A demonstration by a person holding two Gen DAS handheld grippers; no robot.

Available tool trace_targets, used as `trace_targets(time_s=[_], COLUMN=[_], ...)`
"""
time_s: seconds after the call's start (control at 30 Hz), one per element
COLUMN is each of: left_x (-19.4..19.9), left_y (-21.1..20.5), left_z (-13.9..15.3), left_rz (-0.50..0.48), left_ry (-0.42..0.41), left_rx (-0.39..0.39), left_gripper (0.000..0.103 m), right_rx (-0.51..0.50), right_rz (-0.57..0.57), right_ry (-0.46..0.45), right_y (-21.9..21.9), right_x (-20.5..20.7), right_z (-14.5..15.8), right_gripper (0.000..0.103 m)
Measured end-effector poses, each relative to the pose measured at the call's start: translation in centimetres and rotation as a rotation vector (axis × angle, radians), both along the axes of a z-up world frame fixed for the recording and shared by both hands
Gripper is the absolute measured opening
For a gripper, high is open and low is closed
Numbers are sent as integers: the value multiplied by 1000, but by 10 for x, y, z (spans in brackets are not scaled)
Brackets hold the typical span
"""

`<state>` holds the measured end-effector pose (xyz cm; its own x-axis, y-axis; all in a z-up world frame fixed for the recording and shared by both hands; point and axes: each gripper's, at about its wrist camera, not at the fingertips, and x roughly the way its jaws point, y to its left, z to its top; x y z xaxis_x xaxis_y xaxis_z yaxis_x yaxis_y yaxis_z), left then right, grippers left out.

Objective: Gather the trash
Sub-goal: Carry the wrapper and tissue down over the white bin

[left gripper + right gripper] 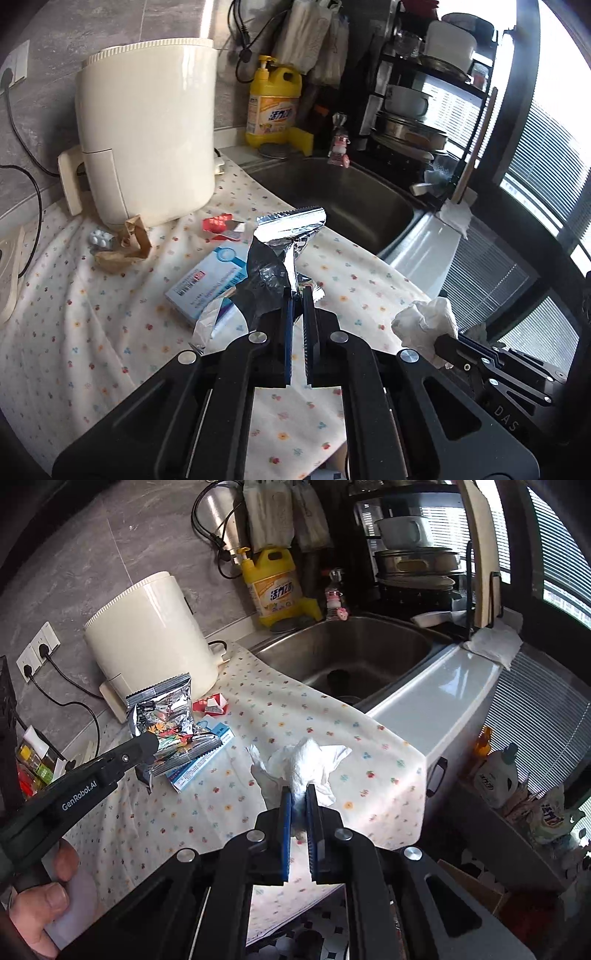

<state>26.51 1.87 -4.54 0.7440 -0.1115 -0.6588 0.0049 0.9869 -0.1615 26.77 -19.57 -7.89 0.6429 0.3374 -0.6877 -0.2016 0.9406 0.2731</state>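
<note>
The left hand-held gripper (297,295) pinches a foil wrapper (288,236) and the right hand-held gripper (299,794) pinches a crumpled tissue (299,760), both lifted clear of the table (240,812) (likely for carrying to a bin). Both point steeply downward, side by side. A blue box (207,280) and a red scrap (218,223) lie uncollected.

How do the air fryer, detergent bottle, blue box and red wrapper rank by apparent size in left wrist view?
1. air fryer
2. detergent bottle
3. blue box, partly hidden, so unsure against the bottle
4. red wrapper
</note>
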Motion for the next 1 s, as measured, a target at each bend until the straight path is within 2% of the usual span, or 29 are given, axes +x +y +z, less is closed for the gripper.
trace_targets(time_s=[0.27,0.47,0.73,1.0], left_x=[-14,-26,-48,-65], left_y=[-63,-109,-159,-185], left_z=[-6,-21,-53,-98], left_rz=[-85,-150,-219,-254], left_ry=[6,31,89,170], left_rx=[4,0,-5,-4], left_gripper=[6,6,6,6], right_rx=[-2,-12,-21,-24], right_rz=[-79,-132,-197,-230], right_ry=[3,19,76,143], right_y=[-63,-105,-153,-179], right_x=[-31,-55,-82,-102], right_z=[-5,-16,-47,-86], right_gripper=[8,8,8,8])
